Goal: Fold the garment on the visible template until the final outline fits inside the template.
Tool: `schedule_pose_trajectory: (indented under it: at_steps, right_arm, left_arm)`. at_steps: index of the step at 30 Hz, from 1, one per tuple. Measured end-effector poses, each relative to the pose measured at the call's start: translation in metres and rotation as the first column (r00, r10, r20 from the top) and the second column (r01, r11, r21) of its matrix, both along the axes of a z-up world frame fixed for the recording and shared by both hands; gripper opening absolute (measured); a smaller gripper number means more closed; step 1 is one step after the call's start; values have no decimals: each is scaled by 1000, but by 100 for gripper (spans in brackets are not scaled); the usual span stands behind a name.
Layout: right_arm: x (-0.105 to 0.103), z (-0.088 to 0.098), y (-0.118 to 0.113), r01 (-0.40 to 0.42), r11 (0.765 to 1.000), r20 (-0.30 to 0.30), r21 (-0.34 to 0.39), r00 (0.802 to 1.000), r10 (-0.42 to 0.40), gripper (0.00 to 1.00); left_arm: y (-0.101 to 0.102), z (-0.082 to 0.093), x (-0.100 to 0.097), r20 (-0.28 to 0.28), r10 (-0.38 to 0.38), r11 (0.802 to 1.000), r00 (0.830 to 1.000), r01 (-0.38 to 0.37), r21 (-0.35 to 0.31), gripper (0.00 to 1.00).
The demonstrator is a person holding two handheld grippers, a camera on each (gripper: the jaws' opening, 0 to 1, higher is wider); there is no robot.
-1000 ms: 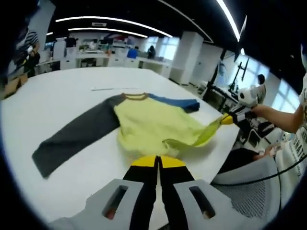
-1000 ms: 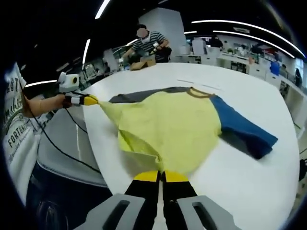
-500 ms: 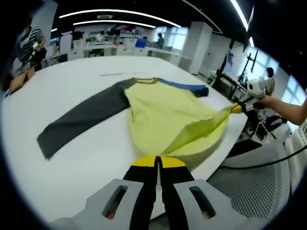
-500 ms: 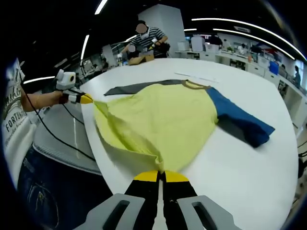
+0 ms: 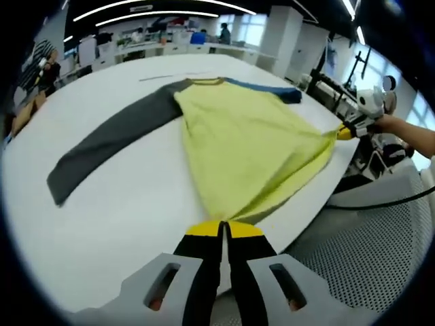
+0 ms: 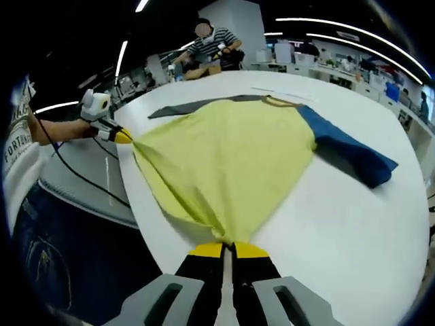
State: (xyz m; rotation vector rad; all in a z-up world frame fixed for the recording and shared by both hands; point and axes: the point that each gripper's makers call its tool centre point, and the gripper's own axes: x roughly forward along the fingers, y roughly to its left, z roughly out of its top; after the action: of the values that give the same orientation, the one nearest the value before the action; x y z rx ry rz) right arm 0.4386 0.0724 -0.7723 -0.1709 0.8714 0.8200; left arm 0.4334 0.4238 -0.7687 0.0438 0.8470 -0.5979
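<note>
A shirt with a yellow body (image 5: 245, 142), a grey sleeve (image 5: 109, 139) and a blue sleeve (image 5: 268, 88) lies on the white table (image 5: 115, 224). My left gripper (image 5: 223, 228) is shut on one corner of the yellow hem at the table's edge. My right gripper (image 5: 345, 132) holds the other hem corner out past the edge. In the right gripper view, that gripper (image 6: 228, 248) is shut on the hem. The yellow body (image 6: 231, 153) stretches taut to the left gripper (image 6: 123, 136). The blue sleeve (image 6: 353, 155) lies to the right and the grey sleeve (image 6: 197, 105) beyond.
A thin pale strip (image 5: 170, 76) lies on the table beyond the collar. A grey mesh chair (image 5: 380, 238) stands close to the table's edge. Cables hang from the grippers. A person (image 6: 212, 49) works at the far side of the table (image 6: 340, 231), with desks behind.
The bunched, folded-over hem has been drawn out flat and taut between the two grippers, toward the table's near edge. Both grippers stay shut on their corners.
</note>
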Motion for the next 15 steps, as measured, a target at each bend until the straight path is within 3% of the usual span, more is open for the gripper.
schedule_pose_trajectory:
  at_steps: [7, 11, 15]
  right_arm:
    - [-6, 9, 2, 44, 998, -63, 35, 997, -41, 25]
    - [-5, 16, 9, 40, 998, -45, 49, 998, -37, 24]
    - [-3, 12, 16, 41, 999, -47, 27, 998, -39, 19]
  left_arm:
    - [2, 14, 4, 10, 46, 997, 999, -46, -55, 13]
    - [1, 24, 13, 26, 76, 990, 997, -72, -120, 14]
    - [-2, 21, 17, 16, 70, 991, 997, -67, -114, 15]
